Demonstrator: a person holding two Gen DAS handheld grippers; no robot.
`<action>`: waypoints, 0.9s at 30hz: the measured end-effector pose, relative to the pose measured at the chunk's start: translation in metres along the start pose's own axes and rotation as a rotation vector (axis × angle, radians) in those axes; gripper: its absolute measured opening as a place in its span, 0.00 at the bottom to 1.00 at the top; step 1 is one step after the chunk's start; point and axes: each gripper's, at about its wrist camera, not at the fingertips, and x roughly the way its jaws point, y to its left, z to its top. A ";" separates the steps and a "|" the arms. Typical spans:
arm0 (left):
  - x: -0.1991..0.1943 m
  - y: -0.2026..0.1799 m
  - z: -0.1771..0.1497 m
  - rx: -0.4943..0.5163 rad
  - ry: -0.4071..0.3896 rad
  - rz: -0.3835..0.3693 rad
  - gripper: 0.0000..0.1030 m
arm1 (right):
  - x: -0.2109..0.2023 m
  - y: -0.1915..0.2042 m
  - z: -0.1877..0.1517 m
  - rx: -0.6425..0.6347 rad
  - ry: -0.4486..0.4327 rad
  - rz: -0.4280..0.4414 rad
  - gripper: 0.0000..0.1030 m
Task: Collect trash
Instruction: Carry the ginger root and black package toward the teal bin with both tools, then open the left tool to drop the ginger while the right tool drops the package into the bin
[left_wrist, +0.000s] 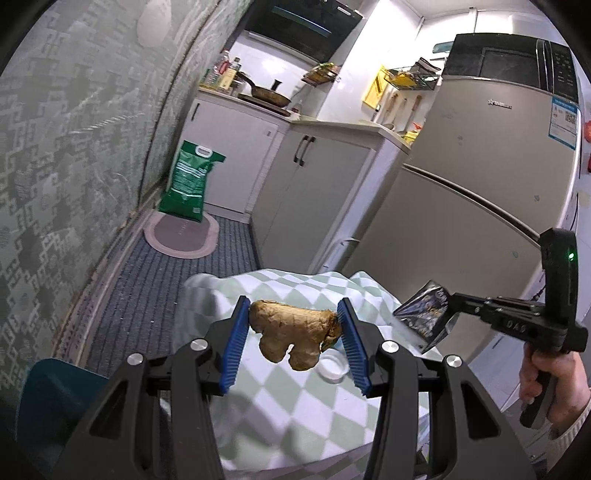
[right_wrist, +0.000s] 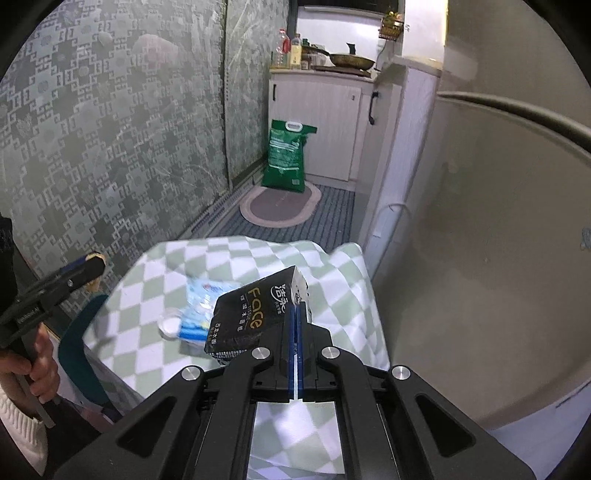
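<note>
The left gripper (left_wrist: 293, 334) clamps a ginger root (left_wrist: 291, 332) above the checkered desk (left_wrist: 280, 406); the right gripper (right_wrist: 296, 325) pinches a black tissue pack (right_wrist: 251, 314) near the desk's far right corner.

The black tissue pack (right_wrist: 255, 314), clamped between the right gripper (right_wrist: 297, 317) fingers, reads "Face" in gold with "TISSUE" and white Chinese characters beside it. Other labels are illegible.

On my checked cloth-covered table (right_wrist: 332, 280), a white round lid (right_wrist: 170, 326) lies left of a blue plastic packet (right_wrist: 199, 310); a green sack (right_wrist: 286, 158) stands far behind.
</note>
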 end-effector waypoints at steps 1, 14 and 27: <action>-0.002 0.003 0.001 -0.003 -0.001 0.006 0.49 | -0.002 0.003 0.001 -0.001 -0.005 0.003 0.00; -0.033 0.057 0.005 -0.021 0.009 0.145 0.49 | -0.007 0.067 0.034 -0.059 -0.064 0.106 0.00; -0.037 0.115 -0.019 -0.001 0.224 0.310 0.49 | 0.003 0.143 0.061 -0.132 -0.079 0.215 0.00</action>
